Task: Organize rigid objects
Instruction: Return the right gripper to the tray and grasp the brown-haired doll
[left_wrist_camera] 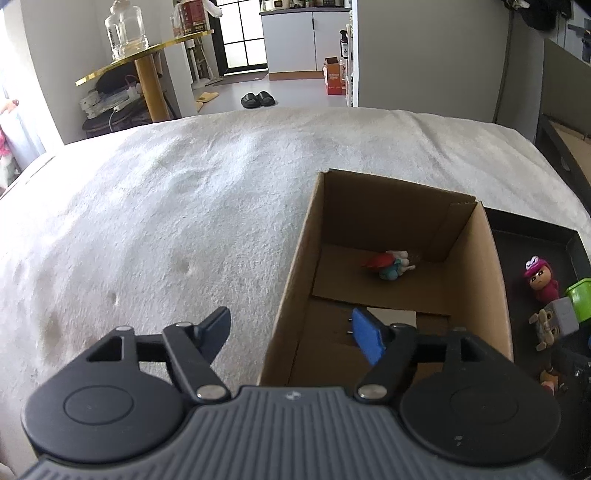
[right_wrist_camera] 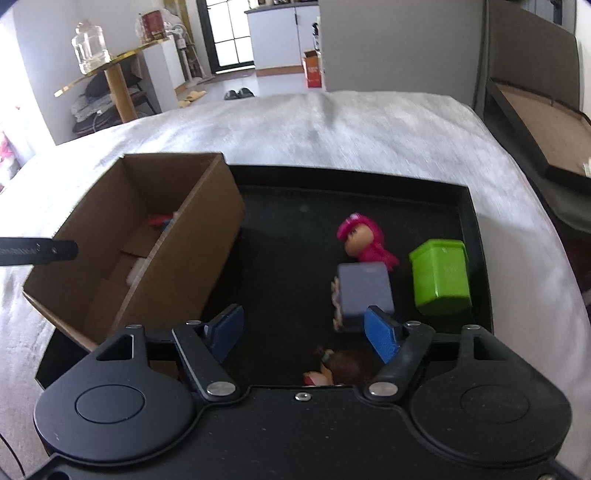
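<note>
An open cardboard box (left_wrist_camera: 476, 266) stands on a white bed cover, with a small red, blue and white figure (left_wrist_camera: 391, 266) on its floor. My left gripper (left_wrist_camera: 291, 332) is open and empty, straddling the box's near left wall. Beside the box lies a black tray (right_wrist_camera: 476, 236) holding a pink figure (right_wrist_camera: 364, 243), a grey-blue block figure (right_wrist_camera: 364, 291), a green bin toy (right_wrist_camera: 441, 277) and a brown-haired figure (right_wrist_camera: 332, 367). My right gripper (right_wrist_camera: 306, 332) is open and empty above the tray, just over the brown-haired figure. The box also shows in the right wrist view (right_wrist_camera: 207, 236).
The white bed cover (left_wrist_camera: 166, 221) spreads left and beyond the box. A dark framed board (right_wrist_camera: 535, 122) lies off the bed's right side. A gold side table with a glass jar (left_wrist_camera: 125, 33) stands beyond the bed at left.
</note>
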`<act>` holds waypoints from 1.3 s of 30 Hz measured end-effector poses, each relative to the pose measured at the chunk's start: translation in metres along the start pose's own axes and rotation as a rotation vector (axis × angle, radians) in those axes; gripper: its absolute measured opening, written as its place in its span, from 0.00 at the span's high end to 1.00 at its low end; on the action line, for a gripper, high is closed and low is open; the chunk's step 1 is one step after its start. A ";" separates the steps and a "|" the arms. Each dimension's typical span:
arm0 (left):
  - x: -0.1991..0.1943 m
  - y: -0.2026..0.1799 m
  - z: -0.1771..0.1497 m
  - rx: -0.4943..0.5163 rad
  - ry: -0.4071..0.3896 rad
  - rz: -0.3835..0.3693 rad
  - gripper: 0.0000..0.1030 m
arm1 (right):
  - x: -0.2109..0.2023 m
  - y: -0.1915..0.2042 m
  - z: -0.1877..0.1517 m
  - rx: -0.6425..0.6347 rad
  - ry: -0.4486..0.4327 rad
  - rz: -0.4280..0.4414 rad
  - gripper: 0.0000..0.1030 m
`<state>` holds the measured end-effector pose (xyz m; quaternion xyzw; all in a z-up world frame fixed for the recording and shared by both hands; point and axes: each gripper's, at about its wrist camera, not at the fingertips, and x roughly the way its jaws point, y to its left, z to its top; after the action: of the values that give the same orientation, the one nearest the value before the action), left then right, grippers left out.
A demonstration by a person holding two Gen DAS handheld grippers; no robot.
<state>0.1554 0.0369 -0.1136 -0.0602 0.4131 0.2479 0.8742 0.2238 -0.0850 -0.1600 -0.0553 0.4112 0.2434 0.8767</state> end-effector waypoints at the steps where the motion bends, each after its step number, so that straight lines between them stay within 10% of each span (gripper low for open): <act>1: 0.000 -0.002 0.000 0.004 0.001 0.003 0.29 | 0.001 -0.002 -0.002 0.004 0.006 -0.003 0.30; 29: -0.005 -0.046 0.005 0.127 -0.020 0.055 0.22 | 0.033 -0.029 -0.034 0.107 0.098 0.015 0.29; 39: -0.003 -0.053 0.003 0.143 0.006 0.056 0.22 | 0.024 -0.032 -0.031 0.068 0.067 0.010 0.59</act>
<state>0.1812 -0.0095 -0.1146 0.0133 0.4341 0.2419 0.8677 0.2302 -0.1130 -0.2018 -0.0314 0.4487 0.2319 0.8625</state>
